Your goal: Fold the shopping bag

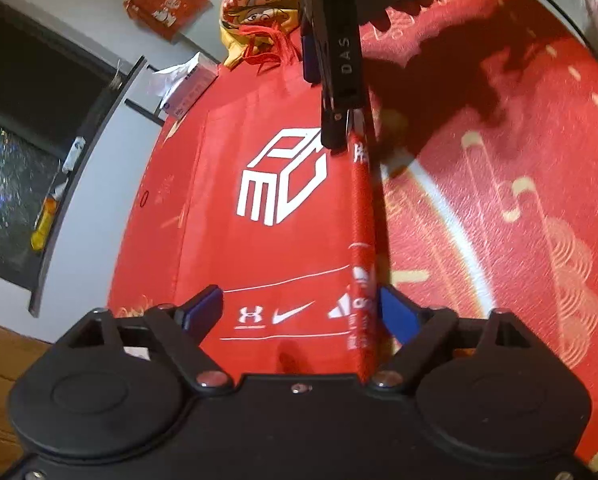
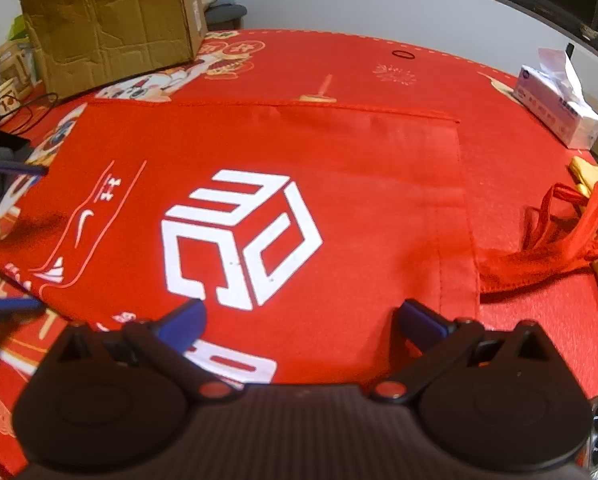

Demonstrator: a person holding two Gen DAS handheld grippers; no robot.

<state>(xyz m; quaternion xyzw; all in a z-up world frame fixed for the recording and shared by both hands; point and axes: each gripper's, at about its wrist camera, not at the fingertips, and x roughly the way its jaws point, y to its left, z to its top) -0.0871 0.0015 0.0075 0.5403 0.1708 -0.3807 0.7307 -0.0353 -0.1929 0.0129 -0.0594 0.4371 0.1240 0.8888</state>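
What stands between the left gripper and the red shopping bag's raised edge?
Nothing visible. The left gripper straddles the shopping bag's raised edge with open jaws; the right gripper is farther along that edge.

Red shopping bag point(image 1: 283, 200) between blue fingers point(image 1: 203, 304)

The shopping bag point(image 2: 339, 184) was red with a white cube logo point(image 2: 241, 240); beside it, the tablecloth point(image 1: 499, 208) was red with gold motifs

Black gripper point(image 1: 299, 308), blue pads point(image 1: 203, 304), silver screws.
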